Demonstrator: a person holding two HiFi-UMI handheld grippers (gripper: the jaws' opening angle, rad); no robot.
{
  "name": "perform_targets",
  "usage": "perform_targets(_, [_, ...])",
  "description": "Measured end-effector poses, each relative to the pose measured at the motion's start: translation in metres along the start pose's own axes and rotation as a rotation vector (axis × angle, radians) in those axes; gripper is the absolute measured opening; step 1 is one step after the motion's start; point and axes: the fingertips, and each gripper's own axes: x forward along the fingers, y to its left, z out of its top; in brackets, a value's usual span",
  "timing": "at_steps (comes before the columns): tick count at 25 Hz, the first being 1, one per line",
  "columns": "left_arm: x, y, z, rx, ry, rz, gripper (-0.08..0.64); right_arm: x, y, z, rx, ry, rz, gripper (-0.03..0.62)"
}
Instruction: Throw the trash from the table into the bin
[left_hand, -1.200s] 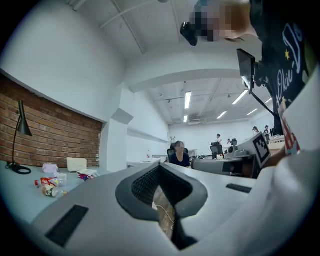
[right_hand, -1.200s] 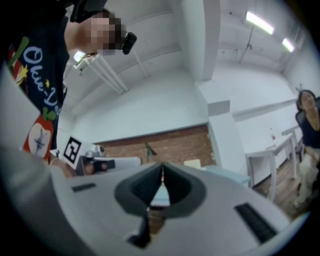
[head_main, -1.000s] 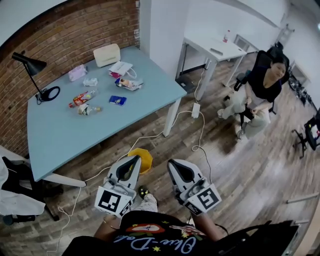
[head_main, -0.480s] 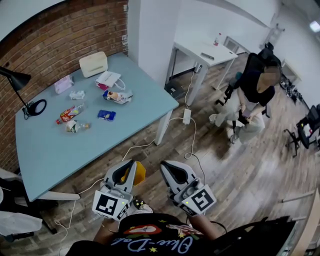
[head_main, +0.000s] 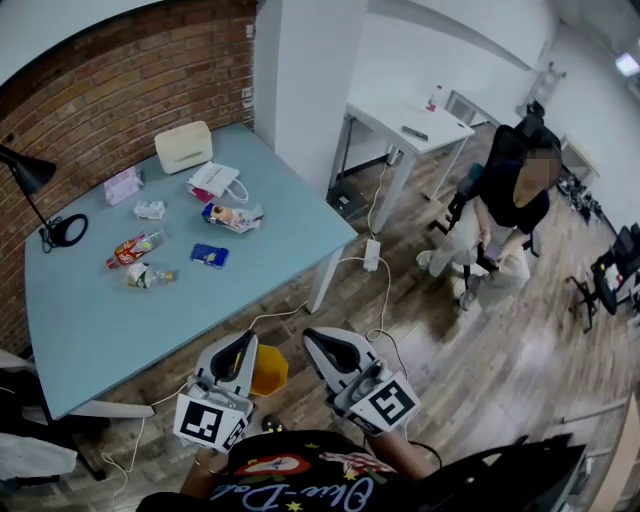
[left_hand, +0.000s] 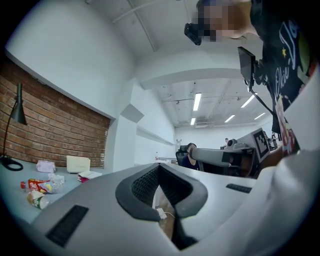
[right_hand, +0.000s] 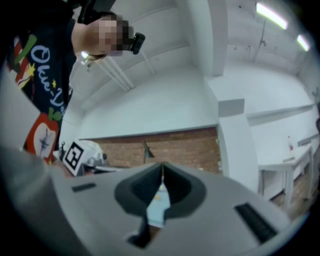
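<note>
Trash (head_main: 133, 248) litters the blue table (head_main: 100, 330) beside the brick wall (head_main: 100, 90).

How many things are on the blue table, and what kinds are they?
Lamp: 1
Cream box: 1
Bottles: 2 (red bottle, clear bottle)
Packets and wrappers: 5 (pink packet, crumpled white wrapper, white bag, colourful packet, blue packet)
Total: 9
</note>
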Motion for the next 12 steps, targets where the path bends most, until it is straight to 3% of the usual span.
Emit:
perform_targets(4, [-0.001,0.019,-0.001,0.004,-0.006,0.04,0.008,0.019,0.005,0.007,-0.015,-0.037,0.056,0.008])
perform_targets(12, [0.0,0.031,-0.01,-0.004,0.022,0.087,0.008,0.034,-0.007,-0.019,0.032,0.035,0.073,0.008])
